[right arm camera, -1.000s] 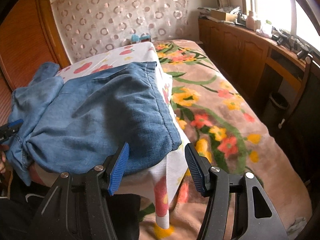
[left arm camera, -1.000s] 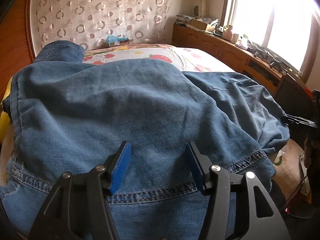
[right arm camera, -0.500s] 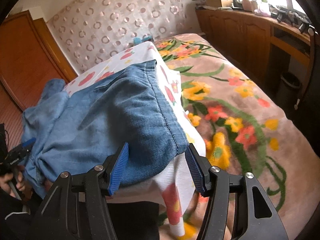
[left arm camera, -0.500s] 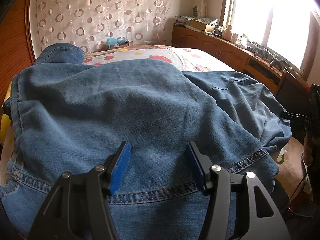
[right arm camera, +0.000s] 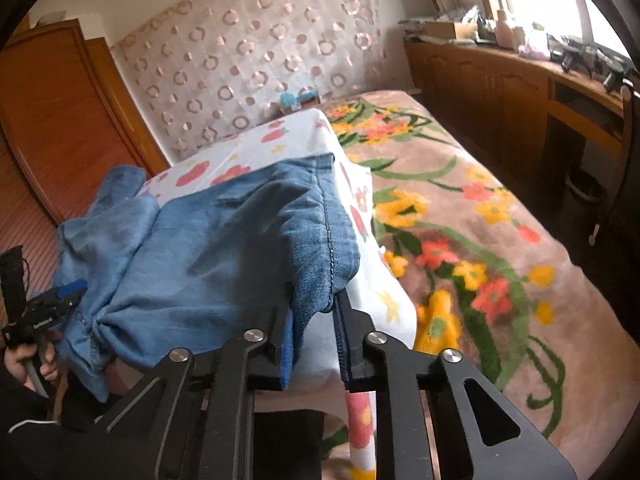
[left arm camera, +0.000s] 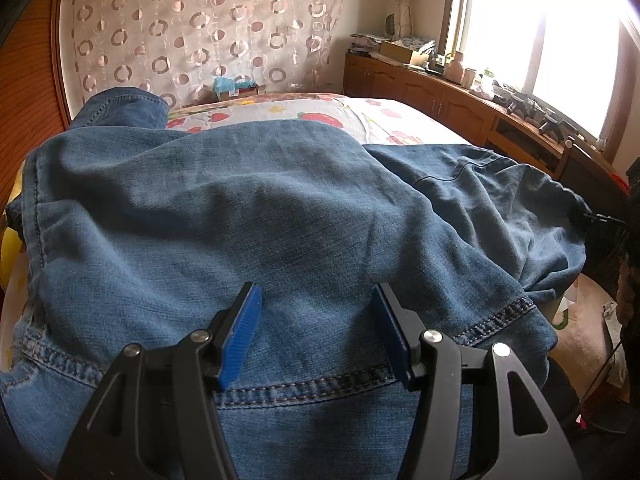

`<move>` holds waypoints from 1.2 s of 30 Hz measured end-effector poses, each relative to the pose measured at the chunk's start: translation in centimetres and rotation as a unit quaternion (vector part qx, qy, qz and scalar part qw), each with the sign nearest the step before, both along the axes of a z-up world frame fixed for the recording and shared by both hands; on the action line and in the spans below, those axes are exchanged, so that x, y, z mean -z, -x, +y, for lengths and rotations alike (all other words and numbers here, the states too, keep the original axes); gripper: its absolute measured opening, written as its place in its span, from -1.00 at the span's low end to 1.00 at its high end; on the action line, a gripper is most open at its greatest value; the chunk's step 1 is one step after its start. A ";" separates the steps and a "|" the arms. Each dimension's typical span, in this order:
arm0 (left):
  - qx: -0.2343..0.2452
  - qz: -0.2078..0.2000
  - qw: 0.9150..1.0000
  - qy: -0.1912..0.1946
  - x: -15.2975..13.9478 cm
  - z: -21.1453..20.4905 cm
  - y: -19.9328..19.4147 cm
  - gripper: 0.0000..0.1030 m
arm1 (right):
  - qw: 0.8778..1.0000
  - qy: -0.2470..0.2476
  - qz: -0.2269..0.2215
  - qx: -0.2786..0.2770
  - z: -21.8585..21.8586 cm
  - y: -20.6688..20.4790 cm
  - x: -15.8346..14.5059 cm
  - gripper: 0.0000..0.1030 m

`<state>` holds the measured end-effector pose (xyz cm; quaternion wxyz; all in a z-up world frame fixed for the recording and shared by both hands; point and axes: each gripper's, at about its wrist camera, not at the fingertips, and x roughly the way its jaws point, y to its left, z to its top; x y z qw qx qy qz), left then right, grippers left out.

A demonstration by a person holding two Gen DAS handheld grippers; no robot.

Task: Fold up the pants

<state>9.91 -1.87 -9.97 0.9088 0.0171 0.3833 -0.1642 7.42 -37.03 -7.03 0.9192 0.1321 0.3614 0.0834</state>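
Blue denim pants lie rumpled across a cloth-covered table, one end hanging over the near edge. My left gripper is open, its blue pads either side of the denim just above a stitched hem. In the right wrist view the pants drape over the table's corner. My right gripper has closed on the corner of the denim hanging over that edge. The left gripper also shows in the right wrist view, far left, at the bunched hem.
A white fruit-print cloth covers the table. A floral blanket covers the bed to the right. Wooden cabinets with clutter run under the window. A wooden wardrobe stands at the left. A cardboard box sits by the curtain.
My right gripper moved in to the table corner and closed on the hanging denim. My left gripper has barely moved and stays open over the hem.
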 end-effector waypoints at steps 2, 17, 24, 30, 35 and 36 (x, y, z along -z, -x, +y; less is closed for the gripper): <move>0.000 0.006 1.000 0.002 -0.3 0.1 0.0 0.10 | 1.000 0.004 -0.015 -0.002 0.2 0.1 -0.9 -0.78; -0.022 -0.040 0.999 0.027 -6.1 3.4 3.0 0.10 | 0.983 0.032 -0.136 -0.118 9.4 -2.3 -11.7 -0.83; -0.052 -0.065 0.996 0.031 -7.8 6.8 4.9 0.10 | 0.958 0.048 -0.178 -0.219 19.2 -3.8 -15.6 -0.84; -0.075 -0.083 0.993 0.022 -8.8 9.4 6.7 0.10 | 0.937 0.047 -0.185 -0.292 26.3 -5.0 -16.8 -0.84; -0.094 -0.088 0.991 0.028 -9.0 11.3 7.3 0.10 | 0.931 0.025 -0.152 -0.332 30.3 -6.0 -14.9 -0.84; -0.098 -0.089 0.991 0.027 -8.9 11.6 7.3 0.10 | 0.929 0.019 -0.139 -0.341 31.1 -6.2 -14.1 -0.83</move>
